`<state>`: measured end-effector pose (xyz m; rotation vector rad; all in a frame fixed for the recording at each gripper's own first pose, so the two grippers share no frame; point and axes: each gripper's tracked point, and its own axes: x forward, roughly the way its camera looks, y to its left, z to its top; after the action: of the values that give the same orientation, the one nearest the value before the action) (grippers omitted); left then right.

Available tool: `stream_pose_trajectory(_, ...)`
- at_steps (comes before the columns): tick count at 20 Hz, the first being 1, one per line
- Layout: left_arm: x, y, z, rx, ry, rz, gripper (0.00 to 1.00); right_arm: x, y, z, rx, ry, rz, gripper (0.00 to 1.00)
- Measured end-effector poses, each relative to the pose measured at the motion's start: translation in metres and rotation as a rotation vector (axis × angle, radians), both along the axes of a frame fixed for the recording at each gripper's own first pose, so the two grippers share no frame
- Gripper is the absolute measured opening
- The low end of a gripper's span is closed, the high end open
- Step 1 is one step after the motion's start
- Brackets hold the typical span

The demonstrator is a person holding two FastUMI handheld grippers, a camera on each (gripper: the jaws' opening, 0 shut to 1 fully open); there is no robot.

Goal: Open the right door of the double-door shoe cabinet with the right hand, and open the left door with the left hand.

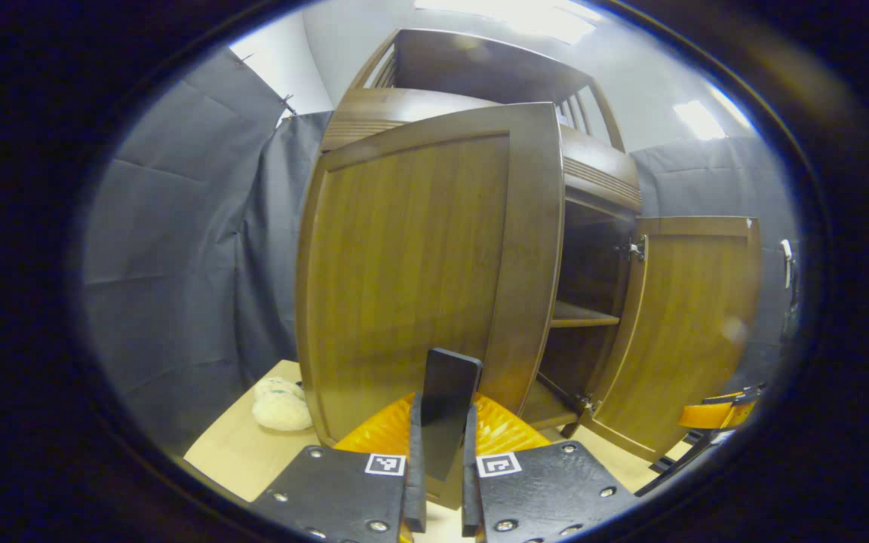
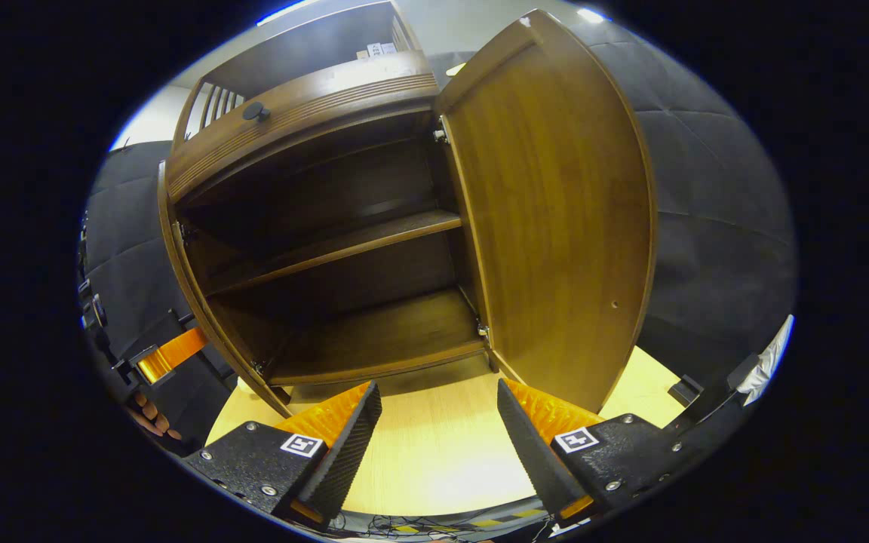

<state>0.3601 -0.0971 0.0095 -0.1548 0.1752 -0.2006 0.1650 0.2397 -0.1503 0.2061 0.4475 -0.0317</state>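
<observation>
Between your left gripper's (image 1: 440, 452) fingers the left brown wooden door's (image 1: 419, 279) dark handle (image 1: 446, 411) sits clamped, while your right gripper (image 2: 438, 441) gapes, its brown wooden door (image 2: 555, 219) already wide.

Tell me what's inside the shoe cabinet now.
In the right gripper view the shoe cabinet holds one middle shelf and a bottom board, both bare where visible. The back is dark. In the left gripper view the left door covers most of the inside.

A pale wooden bench (image 2: 434, 452) carries the shoe cabinet (image 2: 314, 226), and a white plush toy (image 1: 281, 407) lies beside the cabinet near the bench's left edge.
</observation>
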Motion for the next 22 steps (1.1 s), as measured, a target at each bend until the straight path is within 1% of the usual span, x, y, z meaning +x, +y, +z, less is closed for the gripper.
stream_pose_trajectory(2,0.002,0.001,0.0,0.004,-0.006,0.02,0.14,0.002,0.01,-0.002,0.006,0.004,0.019,0.92)
stream_pose_trajectory(3,0.0,0.003,0.004,0.006,-0.009,0.027,0.14,0.003,0.014,-0.003,0.008,0.005,0.03,0.96)
stream_pose_trajectory(4,0.001,0.004,0.004,0.006,-0.012,0.036,0.14,0.005,0.018,-0.004,0.009,0.006,0.041,0.92)
stream_pose_trajectory(7,0.005,0.006,0.002,0.004,-0.016,0.073,0.14,0.008,0.031,-0.007,0.011,0.008,0.081,0.92)
stream_pose_trajectory(8,0.009,0.008,0.002,0.01,-0.017,0.101,0.14,0.01,0.035,-0.007,0.01,0.008,0.092,0.96)
stream_pose_trajectory(9,0.008,0.01,0.002,0.024,-0.019,0.118,0.14,0.01,0.039,-0.008,0.011,0.007,0.103,0.92)
stream_pose_trajectory(10,0.011,0.012,0.002,0.025,-0.023,0.126,0.14,0.011,0.043,-0.009,0.014,0.008,0.115,0.92)
stream_pose_trajectory(11,0.009,0.012,0.002,0.014,-0.024,0.134,0.1,0.011,0.048,-0.01,0.017,0.007,0.126,0.92)
stream_pose_trajectory(12,0.01,0.012,0.003,-0.003,-0.024,0.136,0.14,0.011,0.052,-0.01,0.018,0.008,0.137,0.92)
stream_pose_trajectory(13,0.009,0.012,0.0,-0.017,-0.026,0.133,0.09,0.01,0.055,-0.012,0.017,0.01,0.148,0.92)
stream_pose_trajectory(14,0.011,0.012,-0.003,-0.025,-0.028,0.126,0.09,0.01,0.057,-0.012,0.015,0.01,0.155,0.92)
stream_pose_trajectory(15,0.012,0.013,-0.008,-0.027,-0.035,0.117,0.09,0.01,0.058,-0.012,0.012,0.008,0.158,0.92)
stream_pose_trajectory(16,0.01,0.013,-0.003,-0.022,-0.04,0.116,0.09,0.01,0.058,-0.011,0.009,0.006,0.16,0.96)
stream_pose_trajectory(17,0.01,0.015,-0.005,-0.015,-0.043,0.124,0.05,0.009,0.058,-0.012,0.006,0.006,0.161,0.96)
stream_pose_trajectory(18,0.011,0.017,-0.005,-0.007,-0.047,0.132,0.09,0.009,0.057,-0.012,0.003,0.008,0.16,0.96)
stream_pose_trajectory(19,0.011,0.018,-0.007,-0.001,-0.05,0.144,0.05,0.009,0.055,-0.012,0.002,0.009,0.157,0.92)
stream_pose_trajectory(20,0.013,0.018,-0.007,-0.004,-0.059,0.149,0.12,0.009,0.053,-0.011,0.0,0.011,0.153,0.92)
stream_pose_trajectory(21,0.015,0.017,-0.006,-0.009,-0.079,0.159,0.08,0.009,0.051,-0.011,-0.002,0.013,0.148,0.91)
stream_pose_trajectory(22,0.02,0.017,-0.003,-0.014,-0.094,0.163,0.08,0.009,0.048,-0.01,-0.007,0.014,0.144,0.91)
